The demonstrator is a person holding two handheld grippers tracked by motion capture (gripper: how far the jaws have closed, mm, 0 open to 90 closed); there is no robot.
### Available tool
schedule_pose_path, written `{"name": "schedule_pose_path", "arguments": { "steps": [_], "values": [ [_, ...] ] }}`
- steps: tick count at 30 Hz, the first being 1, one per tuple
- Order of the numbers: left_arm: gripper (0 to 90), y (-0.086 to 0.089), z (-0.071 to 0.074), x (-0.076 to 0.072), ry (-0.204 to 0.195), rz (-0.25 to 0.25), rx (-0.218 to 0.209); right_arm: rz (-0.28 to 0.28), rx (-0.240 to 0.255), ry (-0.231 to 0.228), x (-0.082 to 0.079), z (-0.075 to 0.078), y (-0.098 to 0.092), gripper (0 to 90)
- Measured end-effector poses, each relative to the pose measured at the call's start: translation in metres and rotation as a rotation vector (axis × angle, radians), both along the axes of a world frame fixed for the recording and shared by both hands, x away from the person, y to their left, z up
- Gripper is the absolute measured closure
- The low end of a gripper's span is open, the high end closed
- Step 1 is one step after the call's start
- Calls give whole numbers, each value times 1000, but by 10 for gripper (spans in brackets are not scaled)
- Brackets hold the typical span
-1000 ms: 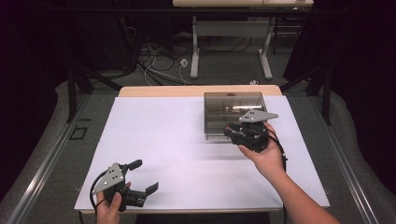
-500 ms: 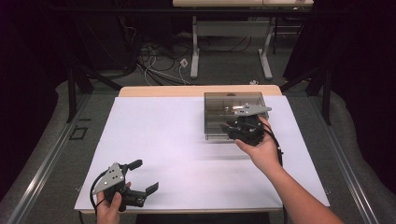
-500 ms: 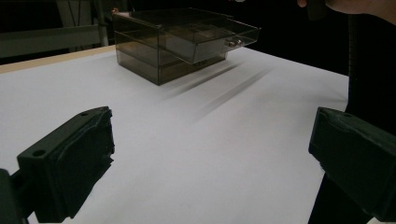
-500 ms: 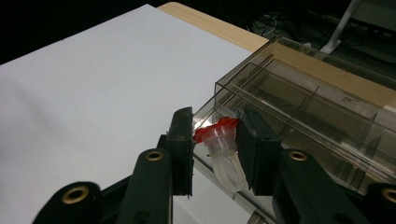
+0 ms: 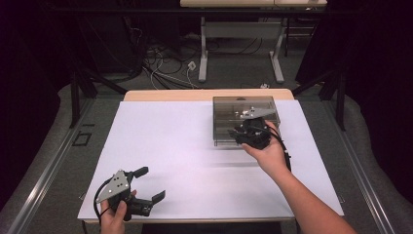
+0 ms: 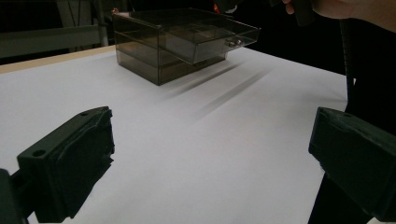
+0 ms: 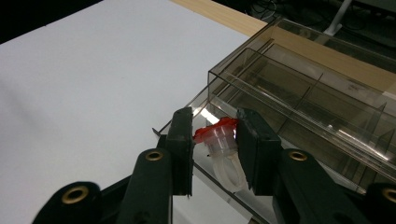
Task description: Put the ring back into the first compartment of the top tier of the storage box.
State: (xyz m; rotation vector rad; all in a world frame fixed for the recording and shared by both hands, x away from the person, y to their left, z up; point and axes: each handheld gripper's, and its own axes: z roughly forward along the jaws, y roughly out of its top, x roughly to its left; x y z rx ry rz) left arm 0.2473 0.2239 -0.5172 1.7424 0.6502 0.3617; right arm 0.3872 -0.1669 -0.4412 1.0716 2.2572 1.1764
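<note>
Two claws: right claw (image 7: 215, 140) grips a red-capped clear piece (image 7: 223, 151), its lower end hidden; left claw (image 6: 210, 163) gapes empty.

The drawer box (image 5: 246, 119) sits far right on the table (image 5: 185, 146), its upper drawer (image 6: 210, 39) out.

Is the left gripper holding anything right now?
No. The left gripper has its jaws wide apart with only the bare white table surface between them, well short of the smoky transparent plastic drawer box.
</note>
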Motion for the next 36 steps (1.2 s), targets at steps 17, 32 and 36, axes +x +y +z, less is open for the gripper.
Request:
{"name": "schedule_pose_path", "arguments": {
  "steps": [17,32,36],
  "values": [
    [2,0,0,0,-4,0,-2,-16,-13,27,13,-13,10,676],
    [2,0,0,0,-3,-2,-1,-19,-16,46,19,-22,20,674],
    [2,1,1,0,0,-4,4,-24,-16,49,21,-24,22,674]
  ]
}}
